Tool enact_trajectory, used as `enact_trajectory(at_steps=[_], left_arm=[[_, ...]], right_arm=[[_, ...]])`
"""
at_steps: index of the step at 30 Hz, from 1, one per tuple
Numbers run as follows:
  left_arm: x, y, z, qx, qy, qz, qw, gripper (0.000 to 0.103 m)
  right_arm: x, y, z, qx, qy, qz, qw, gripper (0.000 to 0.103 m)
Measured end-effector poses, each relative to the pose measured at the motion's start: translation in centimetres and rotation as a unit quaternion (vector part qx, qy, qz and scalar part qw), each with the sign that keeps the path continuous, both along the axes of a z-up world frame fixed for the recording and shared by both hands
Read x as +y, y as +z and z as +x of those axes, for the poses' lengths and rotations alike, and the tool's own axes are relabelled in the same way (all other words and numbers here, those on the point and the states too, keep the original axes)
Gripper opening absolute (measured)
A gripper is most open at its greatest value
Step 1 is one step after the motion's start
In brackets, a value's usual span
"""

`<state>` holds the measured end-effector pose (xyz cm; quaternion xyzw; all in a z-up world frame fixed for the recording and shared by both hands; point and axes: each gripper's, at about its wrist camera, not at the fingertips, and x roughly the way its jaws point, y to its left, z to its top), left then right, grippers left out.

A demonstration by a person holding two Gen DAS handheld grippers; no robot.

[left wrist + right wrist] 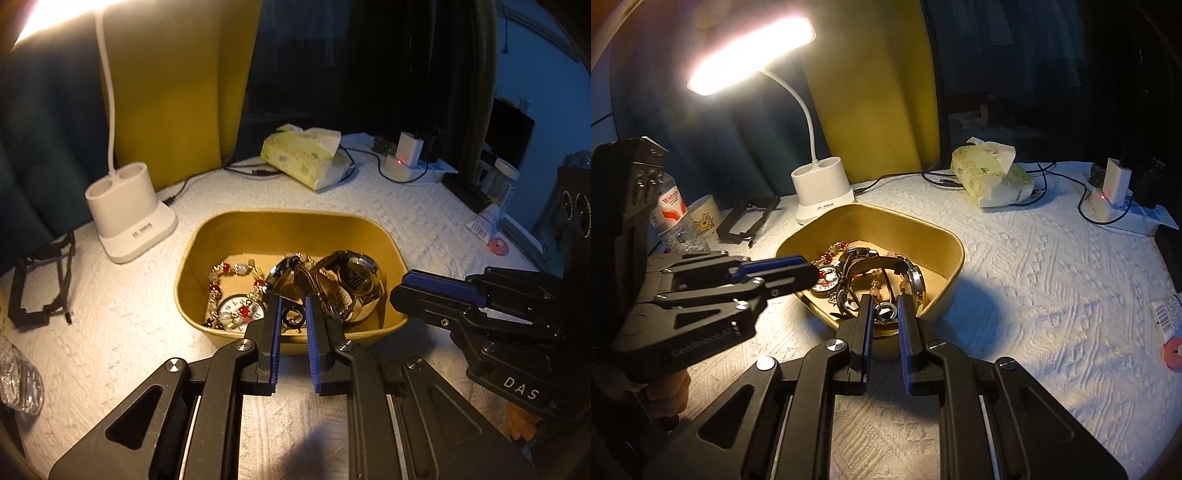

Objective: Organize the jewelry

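A gold tray point(258, 229) on the white cloth holds a bead bracelet with red and clear beads point(229, 273), a pocket watch point(236, 308), two wristwatches point(351, 280) and a small ring point(293, 317). My left gripper point(293, 314) is open at the tray's near rim, its jaws either side of the ring. My right gripper point(886, 310) is open at the tray's near right rim point(945, 288), framing a ring point(886, 312). The right gripper's fingers point(436, 291) show beside the tray's right corner. The left gripper's fingers point(775, 271) reach over the tray's left rim.
A white desk lamp point(129, 214) stands behind the tray at left, a tissue pack point(306, 155) behind it, chargers and cables point(402, 158) at back right. A black frame point(37, 288) lies at left. A mug point(703, 218) and plastic bottle point(670, 210) stand at far left.
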<state>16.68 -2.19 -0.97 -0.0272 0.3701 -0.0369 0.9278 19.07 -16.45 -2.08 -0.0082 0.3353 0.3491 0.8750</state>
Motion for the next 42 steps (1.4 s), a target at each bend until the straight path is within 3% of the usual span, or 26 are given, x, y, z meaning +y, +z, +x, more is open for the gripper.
enact_trajectory(at_steps=[20, 42], left_arm=[[0.4, 0.7, -1.3, -0.002, -0.005, -0.021, 0.9998, 0.016], [0.4, 2.1, -7.1, -0.025, -0.007, -0.023, 0.9994, 0.017]], right_arm=[[-0.1, 0.3, -0.7, 0.003, -0.002, -0.016, 1.0, 0.014], [-0.8, 1.0, -5.4, -0.005, -0.015, -0.032, 0.999, 0.014]])
